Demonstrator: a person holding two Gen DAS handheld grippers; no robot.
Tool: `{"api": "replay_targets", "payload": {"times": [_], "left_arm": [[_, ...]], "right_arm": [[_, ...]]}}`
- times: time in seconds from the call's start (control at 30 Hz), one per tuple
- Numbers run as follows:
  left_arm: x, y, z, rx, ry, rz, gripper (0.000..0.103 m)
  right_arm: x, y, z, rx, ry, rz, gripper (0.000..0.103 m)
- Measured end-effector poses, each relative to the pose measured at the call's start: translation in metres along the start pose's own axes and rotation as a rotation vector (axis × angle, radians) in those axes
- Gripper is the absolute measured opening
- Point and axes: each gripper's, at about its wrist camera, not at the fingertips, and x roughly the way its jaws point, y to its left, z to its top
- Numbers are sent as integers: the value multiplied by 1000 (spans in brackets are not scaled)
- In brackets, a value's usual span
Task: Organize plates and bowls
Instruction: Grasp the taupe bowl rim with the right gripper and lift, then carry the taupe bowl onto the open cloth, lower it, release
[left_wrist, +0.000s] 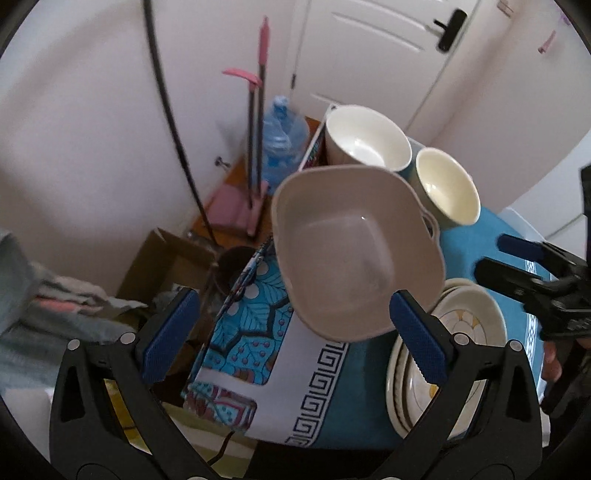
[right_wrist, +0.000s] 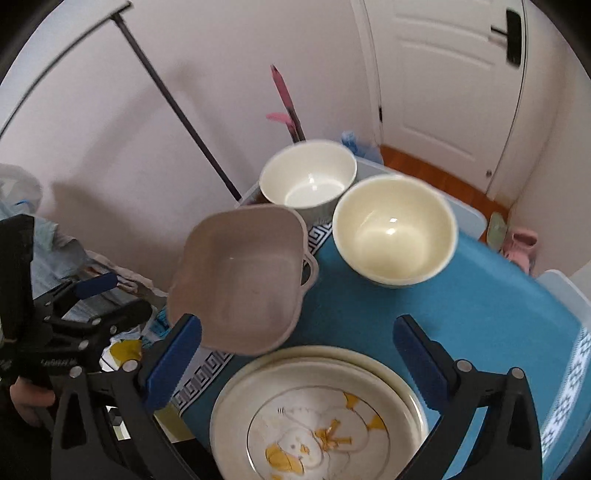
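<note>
Looking along my left gripper, I see its jaws spread wide with nothing between them. A beige tub sits just ahead, its near rim beside my right pad, though I cannot tell if they touch. It stands near the edge of the cloth, partly over the patterned border. Beyond the tub stand a white bowl and, to its right, a cream bowl, close together. Below my right finger lies a stack of plates, half hidden by the finger. My right gripper shows at the far right, above the cloth.

Through the right wrist view, my right gripper is also wide open and empty. The plates lie directly under it, between the fingers, the top one printed with yellow ducks. The tub is ahead to the left, its near corner just behind my left pad. The cream bowl is ahead to the right, with the white bowl behind it and the tub. My left gripper shows off to the left, beyond the cloth's edge.

Past the table I see a pink broom, a water jug, a cardboard box and a door.
</note>
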Motion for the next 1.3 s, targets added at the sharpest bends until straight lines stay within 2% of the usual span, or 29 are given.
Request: {"api": "replay_targets", "payload": {"times": [0.1,0.17,0.23,0.43,0.5,0.53,0.57,0.63,0.83,1.0,1.13,1.3], "left_arm": [[23,1,5,22,40,-28,93],[41,3,8,25,78,-44,75],[56,4,11,26,107,-61,65],[71,13,14,30,111,-72,63],[72,14,13,36,110,-67,46],[74,14,13,42,122,-70,25],[77,15,13,44,137,-69,16],[79,16,13,47,139,-77,14],[69,9,19,113,100,-51,13],[43,-2,29,179,51,-38,13],[17,-19,35,233,10,-53,13],[-14,-63,40,319,-46,-87,13]], "right_arm": [[27,-4,3,37,54,18,89],[42,-5,3,51,84,29,71],[58,-4,5,57,111,20,62],[80,-3,8,78,141,19,44],[86,-1,8,81,146,25,34],[88,0,8,83,146,28,31],[89,1,8,84,141,32,26],[91,5,7,78,136,35,16],[82,17,2,66,96,11,14],[59,22,-6,95,46,4,14],[23,14,-16,137,-18,-13,14],[-32,-5,-40,193,-92,-44,14]]}}
